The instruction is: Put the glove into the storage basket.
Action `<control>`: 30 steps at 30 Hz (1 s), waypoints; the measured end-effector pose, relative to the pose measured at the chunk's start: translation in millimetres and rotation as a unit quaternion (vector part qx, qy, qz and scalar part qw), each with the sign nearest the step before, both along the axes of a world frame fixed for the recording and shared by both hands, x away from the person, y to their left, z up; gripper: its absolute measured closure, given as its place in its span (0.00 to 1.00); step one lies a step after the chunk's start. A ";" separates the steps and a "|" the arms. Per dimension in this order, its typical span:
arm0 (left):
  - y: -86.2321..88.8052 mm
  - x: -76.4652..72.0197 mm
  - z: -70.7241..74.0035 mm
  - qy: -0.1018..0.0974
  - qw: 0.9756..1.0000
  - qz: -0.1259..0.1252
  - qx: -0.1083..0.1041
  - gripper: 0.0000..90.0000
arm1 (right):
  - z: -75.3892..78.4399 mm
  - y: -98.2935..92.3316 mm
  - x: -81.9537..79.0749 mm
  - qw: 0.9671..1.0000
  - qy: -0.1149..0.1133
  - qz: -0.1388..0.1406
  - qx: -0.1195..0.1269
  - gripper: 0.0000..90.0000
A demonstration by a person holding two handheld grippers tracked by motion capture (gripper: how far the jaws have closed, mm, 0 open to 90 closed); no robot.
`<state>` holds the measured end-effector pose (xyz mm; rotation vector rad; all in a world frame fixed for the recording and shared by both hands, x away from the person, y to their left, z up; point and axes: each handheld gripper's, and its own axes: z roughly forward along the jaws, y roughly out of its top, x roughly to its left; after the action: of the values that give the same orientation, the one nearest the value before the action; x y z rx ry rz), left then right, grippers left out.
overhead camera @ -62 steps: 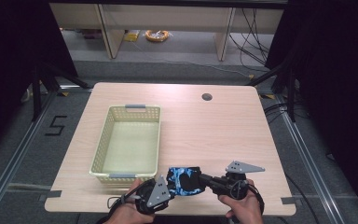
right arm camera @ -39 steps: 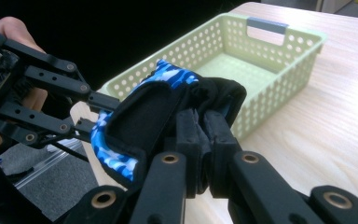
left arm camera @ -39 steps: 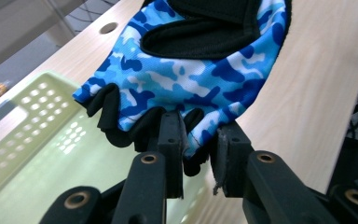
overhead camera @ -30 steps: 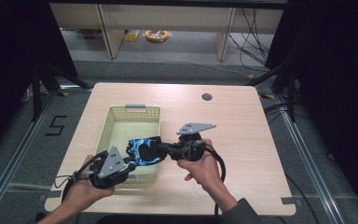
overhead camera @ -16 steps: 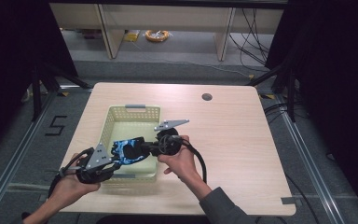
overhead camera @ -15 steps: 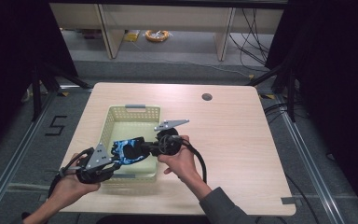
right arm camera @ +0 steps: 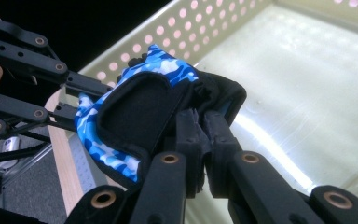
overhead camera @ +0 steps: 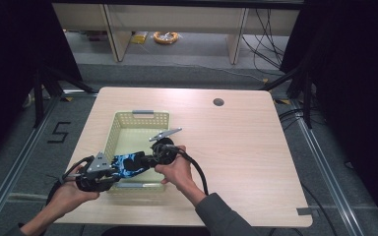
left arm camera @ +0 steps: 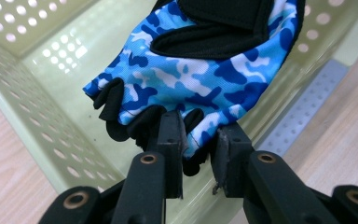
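Observed from the room: 2 grippers shared 1 load, a blue camouflage fingerless glove, stretched between them at the lower left of the high view. The left gripper was clamped on the glove's finger end; in the left gripper view its jaws stood slightly apart with the fabric pinched between them. The right gripper was clamped on the wrist end; in the right gripper view its jaws were pressed nearly together on the black cuff.

Change noted: 2.1 s earlier the glove was held over bare table near the bottom edge, right of the basket. It had since travelled left and up the frame, and both hands had shifted with it. It now hung over the near end of the pale yellow perforated basket, above the near rim. Both gripper views showed the basket floor beneath the glove; whether any fabric touched the floor or rim could not be determined.

Assessment: the carry appeared largely complete, with the glove positioned over its likely destination. Release had not occurred, as both tools retained their hold. Part of the glove lay close to the near wall, so a drop here risked draping it over the rim.
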<state>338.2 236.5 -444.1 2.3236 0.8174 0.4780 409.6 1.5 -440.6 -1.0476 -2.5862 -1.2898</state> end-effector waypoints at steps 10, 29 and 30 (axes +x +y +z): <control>1.0 4.0 2.0 0.011 1.000 0.003 0.002 0.75 | -10.9 4.9 1.0 0.999 0.017 -0.011 -0.025 0.96; 8.0 -2.0 26.7 -0.005 1.000 0.000 -0.013 0.53 | -11.3 2.4 -0.8 0.998 0.019 -0.013 -0.051 0.93; 8.5 -1.1 28.8 -0.008 1.000 -0.002 -0.012 0.51 | -11.3 2.3 -0.7 0.998 0.014 -0.009 -0.056 0.93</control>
<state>337.2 244.9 -415.3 2.2964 0.8057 0.4814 408.9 3.8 -451.9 -1.1020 -2.6602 -1.1370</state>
